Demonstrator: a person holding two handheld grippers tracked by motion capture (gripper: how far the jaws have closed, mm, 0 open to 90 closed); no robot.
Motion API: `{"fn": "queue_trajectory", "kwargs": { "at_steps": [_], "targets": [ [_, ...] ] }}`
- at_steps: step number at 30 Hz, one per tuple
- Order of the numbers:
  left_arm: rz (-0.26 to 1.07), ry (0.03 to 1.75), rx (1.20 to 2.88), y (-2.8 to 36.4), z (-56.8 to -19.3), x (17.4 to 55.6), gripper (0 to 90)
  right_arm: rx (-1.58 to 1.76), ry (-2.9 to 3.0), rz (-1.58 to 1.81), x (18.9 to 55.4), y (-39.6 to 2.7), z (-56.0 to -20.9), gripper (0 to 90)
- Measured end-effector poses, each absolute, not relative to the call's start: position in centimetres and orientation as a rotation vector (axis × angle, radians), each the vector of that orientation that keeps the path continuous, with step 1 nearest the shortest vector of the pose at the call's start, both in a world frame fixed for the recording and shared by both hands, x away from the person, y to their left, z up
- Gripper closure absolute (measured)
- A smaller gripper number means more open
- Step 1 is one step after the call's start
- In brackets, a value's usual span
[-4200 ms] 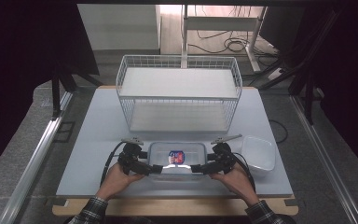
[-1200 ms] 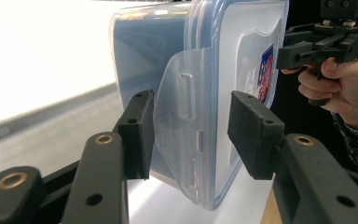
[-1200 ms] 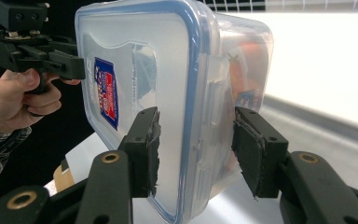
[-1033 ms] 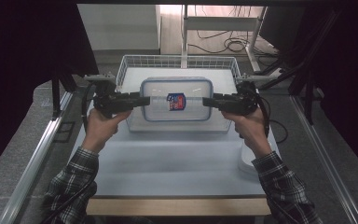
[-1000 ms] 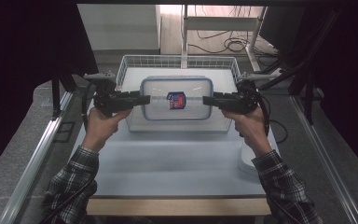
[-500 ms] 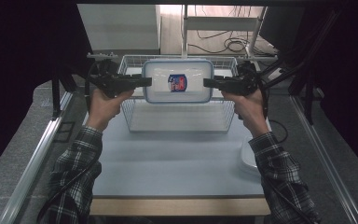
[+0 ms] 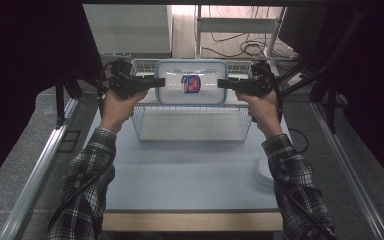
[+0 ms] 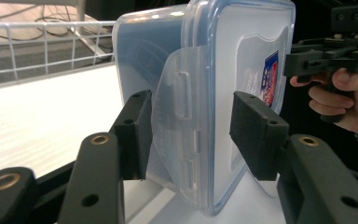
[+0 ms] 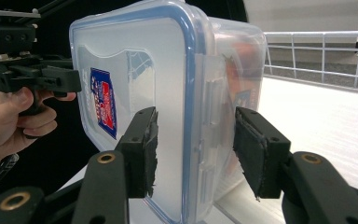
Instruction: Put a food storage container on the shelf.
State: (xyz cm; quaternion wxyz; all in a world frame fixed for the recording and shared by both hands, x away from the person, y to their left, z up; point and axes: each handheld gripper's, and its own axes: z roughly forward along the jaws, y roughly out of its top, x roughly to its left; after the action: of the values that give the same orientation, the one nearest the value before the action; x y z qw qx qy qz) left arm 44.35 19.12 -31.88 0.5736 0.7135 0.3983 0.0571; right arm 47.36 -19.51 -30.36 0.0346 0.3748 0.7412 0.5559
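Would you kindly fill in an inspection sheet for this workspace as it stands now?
Surface: pale table, bare in front of the basket.
Job's things: lidded clear container with a red and blue label, held level over the far part of the white wire basket.
Clutter: white dish at the table's right edge, partly behind a sleeve.
Grippers: left claw and right claw each clamp one end of the container; the left jaws have just been opening slightly with that end between them.
Cables: one trails along each forearm; loose coils on the floor beyond.
Surroundings: metal rail at left, dark frame around.
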Motion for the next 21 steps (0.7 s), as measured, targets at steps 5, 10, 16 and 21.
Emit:
{"fn": "queue_trajectory", "kwargs": {
  "at_steps": [5,10,16,21],
  "targets": [
    [0.137,0.956,1.65,19.0,-32.0,44.5,47.4,1.159,2.271,1.693,47.4,-19.3,-30.3,49.4],
    [0.157,0.978,1.654,18.9,-31.8,44.6,47.2,1.174,2.261,1.676,47.6,-19.2,-30.2,48.5],
    [0.166,0.994,1.674,18.6,-31.6,44.8,46.9,1.189,2.252,1.628,47.7,-18.9,-30.0,50.9],
    [0.154,1.009,1.67,18.6,-31.9,45.2,43.6,1.206,2.259,1.549,47.8,-18.3,-30.4,48.8]
  ]
}}
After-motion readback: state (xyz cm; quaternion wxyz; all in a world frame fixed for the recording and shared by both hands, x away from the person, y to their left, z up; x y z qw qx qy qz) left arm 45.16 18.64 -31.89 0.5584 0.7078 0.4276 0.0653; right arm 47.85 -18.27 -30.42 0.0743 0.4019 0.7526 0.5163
